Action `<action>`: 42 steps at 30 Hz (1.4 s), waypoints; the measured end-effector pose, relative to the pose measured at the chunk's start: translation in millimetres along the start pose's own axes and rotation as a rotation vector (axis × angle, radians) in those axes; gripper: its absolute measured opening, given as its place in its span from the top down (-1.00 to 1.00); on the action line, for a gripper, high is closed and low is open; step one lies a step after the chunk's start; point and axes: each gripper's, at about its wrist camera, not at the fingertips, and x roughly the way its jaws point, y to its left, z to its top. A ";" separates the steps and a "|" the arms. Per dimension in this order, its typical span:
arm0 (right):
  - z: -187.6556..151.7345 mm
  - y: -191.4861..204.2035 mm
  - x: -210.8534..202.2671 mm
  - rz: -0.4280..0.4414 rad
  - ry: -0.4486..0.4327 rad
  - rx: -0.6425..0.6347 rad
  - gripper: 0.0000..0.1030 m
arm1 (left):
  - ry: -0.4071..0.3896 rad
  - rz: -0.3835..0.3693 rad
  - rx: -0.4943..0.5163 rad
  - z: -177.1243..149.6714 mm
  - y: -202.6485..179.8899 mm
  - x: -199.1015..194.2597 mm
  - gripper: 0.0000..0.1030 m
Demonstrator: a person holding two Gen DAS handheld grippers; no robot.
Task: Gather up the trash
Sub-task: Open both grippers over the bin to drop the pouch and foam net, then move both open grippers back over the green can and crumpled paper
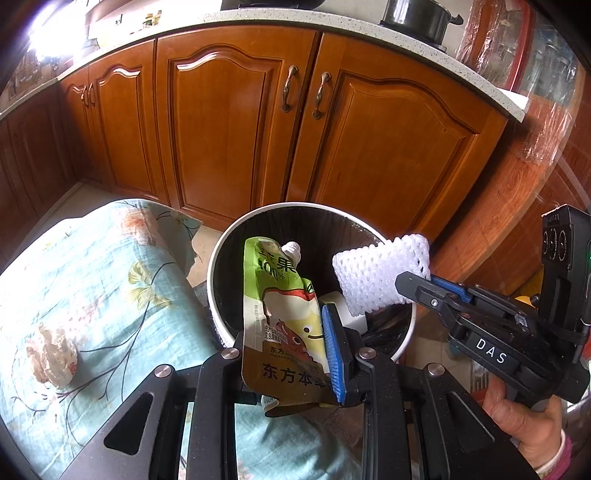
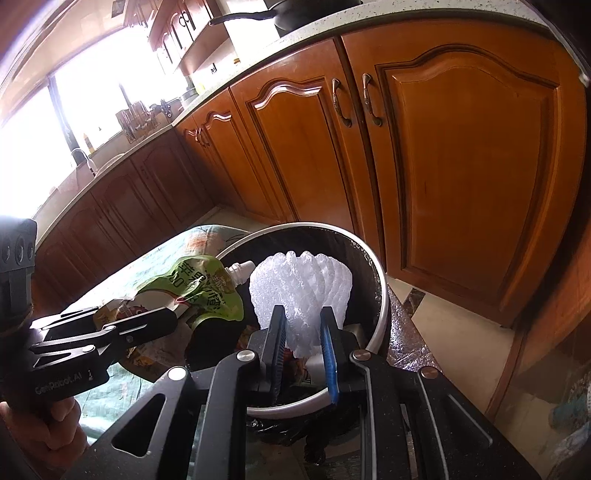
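My left gripper (image 1: 291, 354) is shut on a green juice pouch (image 1: 280, 310) with a white spout, held over the near rim of a round bin (image 1: 218, 258) with a black liner. My right gripper (image 2: 304, 332) is shut on a white foam fruit net (image 2: 301, 291), held above the bin's opening (image 2: 380, 295). In the left wrist view the right gripper (image 1: 421, 280) comes in from the right with the foam net (image 1: 380, 273). In the right wrist view the left gripper (image 2: 162, 321) holds the pouch (image 2: 199, 288) at the bin's left edge.
A crumpled wad of wrapper (image 1: 53, 354) lies on a floral cloth (image 1: 110, 280) left of the bin. Some trash lies inside the bin (image 1: 351, 314). Wooden cabinet doors (image 1: 229, 122) stand close behind it, under a stone counter with a black pot (image 1: 417, 18).
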 end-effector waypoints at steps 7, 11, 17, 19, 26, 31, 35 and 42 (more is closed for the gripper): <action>6.0 -2.2 10.6 -0.013 0.022 -0.002 0.55 | 0.026 -0.015 -0.001 9.3 -2.1 12.8 0.48; 9.4 -3.0 11.8 -0.004 0.026 0.009 0.31 | 0.021 -0.014 -0.017 10.2 -1.0 12.6 0.39; 2.3 -5.8 4.9 0.013 0.010 0.031 -0.04 | -0.021 -0.016 -0.054 0.3 8.2 -7.1 0.21; -0.3 -5.0 1.5 0.019 0.002 0.039 -0.04 | -0.037 -0.015 -0.071 -6.0 12.2 -16.7 0.21; -16.8 6.6 -18.9 0.062 -0.049 0.072 -0.58 | -0.078 -0.018 -0.176 -44.5 37.9 -50.2 0.08; -30.7 25.3 -27.7 0.104 -0.056 0.081 -0.81 | -0.085 0.000 -0.247 -79.2 59.1 -73.9 -0.09; -42.2 46.1 -34.2 0.129 -0.069 0.072 -0.84 | -0.092 0.021 -0.289 -102.3 71.9 -97.3 -0.14; -59.2 88.7 -35.1 0.188 -0.061 0.027 -0.87 | -0.115 0.073 -0.352 -139.4 97.6 -137.0 -0.20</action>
